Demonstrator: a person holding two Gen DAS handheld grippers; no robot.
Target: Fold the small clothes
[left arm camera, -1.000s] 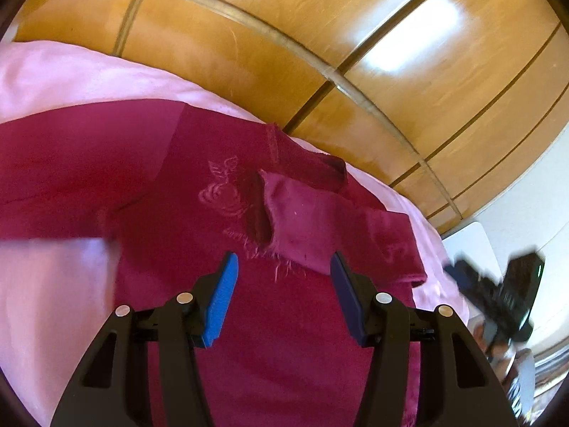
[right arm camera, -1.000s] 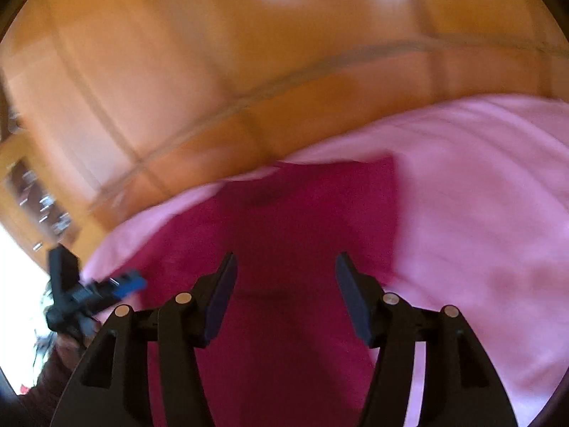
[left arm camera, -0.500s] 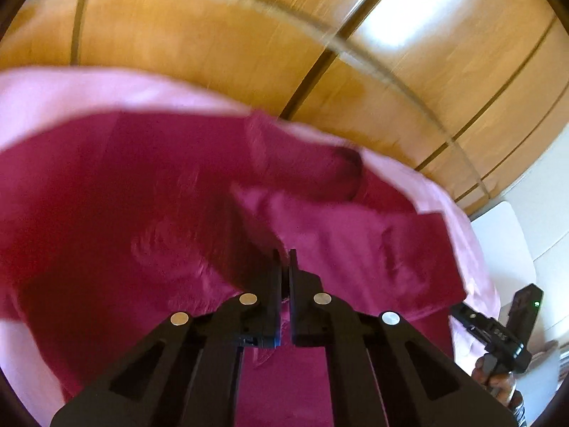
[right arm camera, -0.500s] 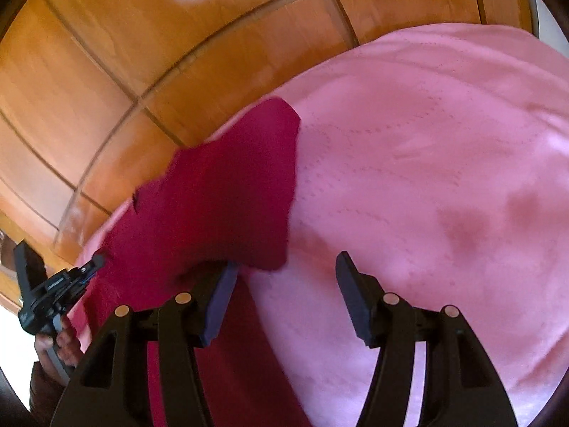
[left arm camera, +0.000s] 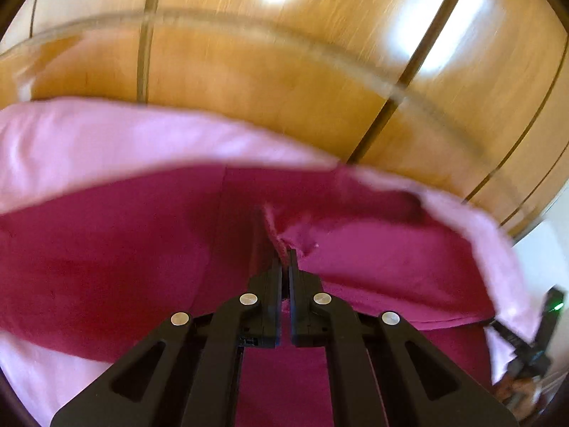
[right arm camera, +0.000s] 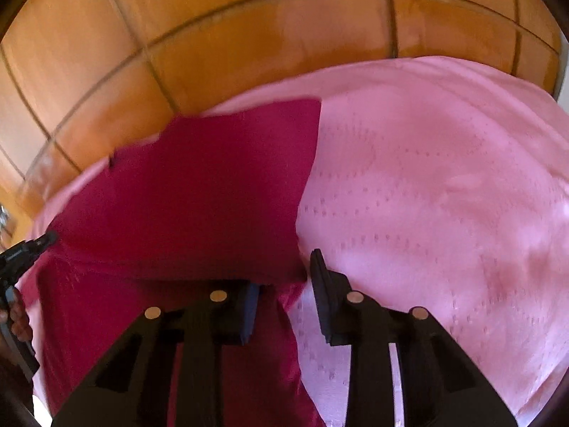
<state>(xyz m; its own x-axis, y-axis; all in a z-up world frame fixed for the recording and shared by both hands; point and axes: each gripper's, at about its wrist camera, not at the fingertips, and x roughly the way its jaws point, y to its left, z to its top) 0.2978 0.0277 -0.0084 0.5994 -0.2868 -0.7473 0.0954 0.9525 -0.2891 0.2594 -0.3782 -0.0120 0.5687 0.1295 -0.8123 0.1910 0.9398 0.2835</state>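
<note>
A maroon garment lies spread on a pink bedspread. In the left wrist view my left gripper is shut on the frayed edge of a folded-in maroon flap near the garment's middle. In the right wrist view the garment covers the left half of the bedspread. My right gripper is low at the garment's right edge. Its jaws are closing, with a corner of the maroon cloth between them and a gap still showing. The left finger is partly hidden under the cloth.
Wooden wardrobe doors stand just behind the bed, also seen in the right wrist view as doors. The other hand-held gripper shows at the far right edge, and the left one at the left edge with a hand on it.
My left gripper went from open to shut on the flap's edge and has moved along with it. My right gripper has come down to the garment's right edge and its jaws have narrowed.
</note>
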